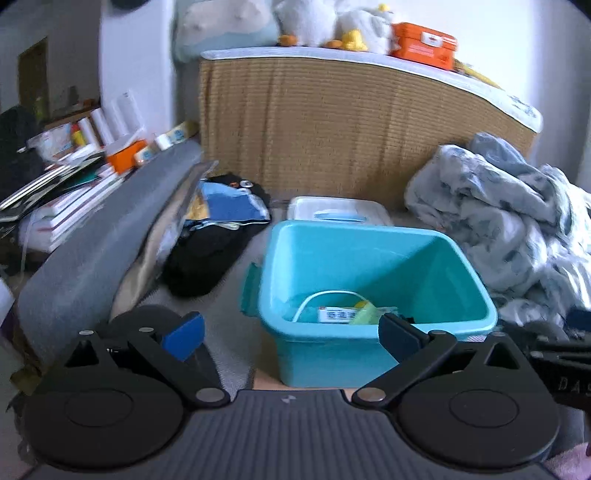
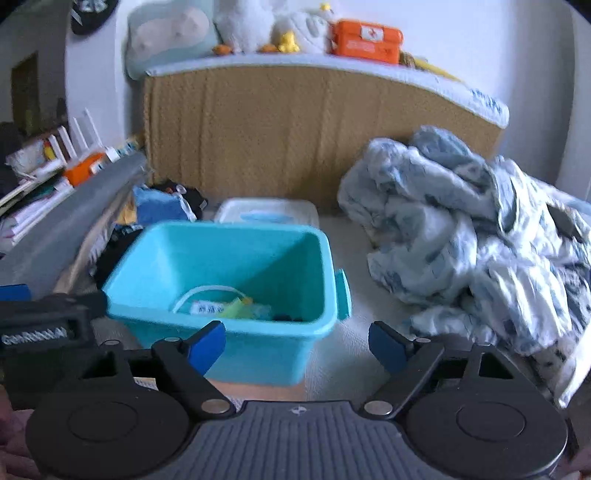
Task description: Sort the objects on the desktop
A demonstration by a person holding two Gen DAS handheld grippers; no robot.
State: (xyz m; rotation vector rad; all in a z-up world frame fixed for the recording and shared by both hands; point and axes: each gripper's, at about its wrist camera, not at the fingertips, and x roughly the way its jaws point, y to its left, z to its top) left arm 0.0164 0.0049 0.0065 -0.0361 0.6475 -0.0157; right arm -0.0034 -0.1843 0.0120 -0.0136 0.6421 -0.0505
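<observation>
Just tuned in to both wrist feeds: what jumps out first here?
The open turquoise bin sits dead centre ahead of both grippers, with a white cable and a few small items at its bottom. A crumpled blue-white blanket is heaped to its right. Behind, an orange case and plush toys line the top of a tan headboard.

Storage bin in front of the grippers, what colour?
Turquoise bin, clearest in the left wrist view.

- We see a teal plastic bin (image 1: 373, 258), upright and uncovered, on the pale surface.
- At its bottom lie a white cable loop (image 1: 325, 297), a labelled packet (image 1: 338, 315) and a yellow-green item (image 1: 364, 314).
</observation>
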